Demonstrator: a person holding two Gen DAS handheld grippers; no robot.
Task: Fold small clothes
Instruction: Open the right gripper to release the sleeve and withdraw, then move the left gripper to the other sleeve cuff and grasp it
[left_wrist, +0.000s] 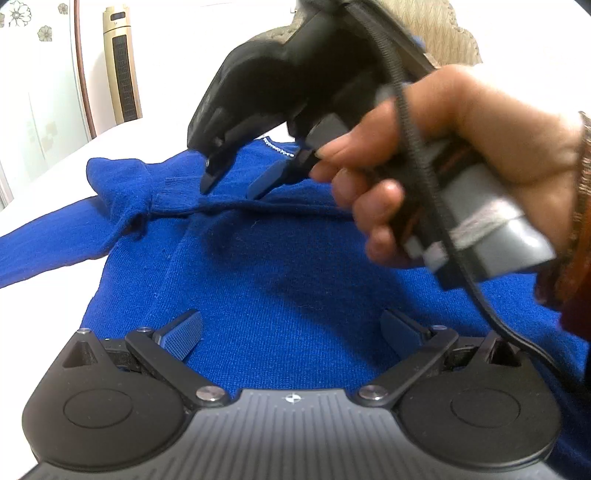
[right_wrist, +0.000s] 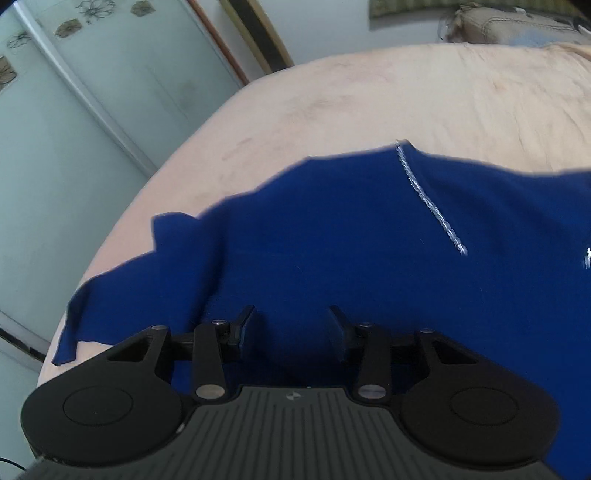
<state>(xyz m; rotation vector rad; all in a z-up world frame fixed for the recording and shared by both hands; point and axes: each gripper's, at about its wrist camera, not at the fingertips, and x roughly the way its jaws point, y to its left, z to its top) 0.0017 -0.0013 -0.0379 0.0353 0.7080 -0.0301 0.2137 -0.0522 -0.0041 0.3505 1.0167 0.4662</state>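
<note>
The sweater (left_wrist: 280, 258) runs off the left wrist view's left and right edges, and the right gripper (left_wrist: 236, 181) and hand (left_wrist: 461, 155) hide its collar. In the right wrist view its far edge is blurred.

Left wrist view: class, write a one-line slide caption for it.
Right gripper, jaws open, poised over a fold in the blue sweater on the bed, with the left gripper open nearer the camera.

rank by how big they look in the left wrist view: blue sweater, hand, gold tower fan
1. blue sweater
2. hand, though it looms large from being close to the camera
3. gold tower fan, far off, so its true size is unsure
</note>
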